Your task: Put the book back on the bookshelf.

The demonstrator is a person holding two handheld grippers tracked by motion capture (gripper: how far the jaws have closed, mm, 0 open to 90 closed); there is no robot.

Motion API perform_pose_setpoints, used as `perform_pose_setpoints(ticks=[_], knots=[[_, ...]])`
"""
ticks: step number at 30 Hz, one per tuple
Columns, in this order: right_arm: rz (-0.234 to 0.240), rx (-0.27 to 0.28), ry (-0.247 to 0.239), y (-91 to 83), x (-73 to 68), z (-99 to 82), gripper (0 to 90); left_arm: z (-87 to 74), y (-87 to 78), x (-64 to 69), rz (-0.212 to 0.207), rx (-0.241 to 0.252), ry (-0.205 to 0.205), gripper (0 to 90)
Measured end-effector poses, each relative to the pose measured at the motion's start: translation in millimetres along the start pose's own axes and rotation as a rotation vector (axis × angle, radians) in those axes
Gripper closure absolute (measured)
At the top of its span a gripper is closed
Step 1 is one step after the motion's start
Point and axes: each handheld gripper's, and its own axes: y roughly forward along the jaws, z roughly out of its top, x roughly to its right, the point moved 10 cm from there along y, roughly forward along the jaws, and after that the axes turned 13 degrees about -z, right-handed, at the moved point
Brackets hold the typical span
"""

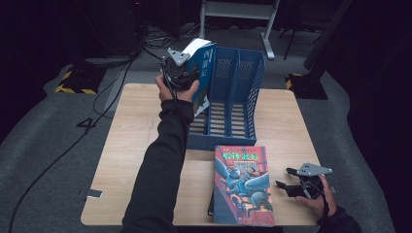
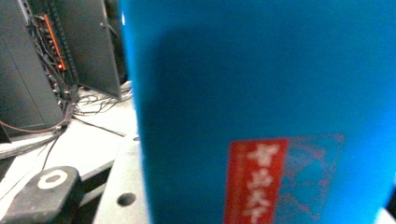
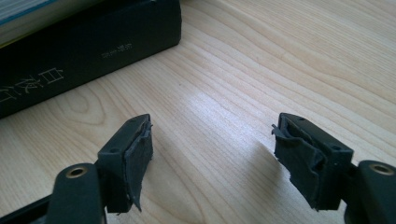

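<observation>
1. Blue book (image 1: 203,68), upright, sits in the left gripper (image 1: 180,73) at the rack's (image 1: 240,92) left end, above its left slot.
2. Up close, the cover (image 2: 261,93) is right against the left gripper's camera; jaws clamped on it.
3. Right gripper (image 3: 212,154) rests low over the table (image 1: 131,136), jaws spread, nothing between them.
4. Beside it lies a picture-cover book (image 1: 243,187) atop a black book (image 3: 88,51).

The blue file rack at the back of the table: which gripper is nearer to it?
Left. The left gripper holds a blue book right at the blue file rack. The right gripper rests open near the table's front edge.
</observation>
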Motion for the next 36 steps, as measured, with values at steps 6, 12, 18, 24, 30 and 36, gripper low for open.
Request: perform_pose_setpoints(ticks=[6, 12, 18, 24, 30, 36], knots=[[0.004, -0.002, -0.004, 0.0, -1.2, -0.4, 28.3, -2.4, 11.5, -3.3, 0.031, -0.01, -0.008, 61.2], [0.005, -0.004, -0.003, 0.1, -2.0, -0.9, 28.3, -4.1, 19.0, -6.2, 0.05, -0.007, -0.033, 61.2], [0.004, -0.004, -0.005, 0.2, -2.0, -1.1, 28.3, -1.9, 25.6, -5.1, 0.054, -0.032, -0.028, 61.1], [0.002, -0.001, -0.008, -0.5, -2.4, -0.8, 28.4, -11.0, 34.1, 2.0, 0.046, -0.038, -0.037, 61.0], [0.004, 0.004, -0.013, -1.8, -3.3, -0.1, 28.5, -25.2, 46.8, -0.5, 0.055, -0.04, -0.046, 61.0], [0.007, 0.003, -0.005, -1.6, -2.2, -1.0, 28.5, -40.5, 56.4, -5.7, 0.036, -0.018, -0.078, 60.9]])
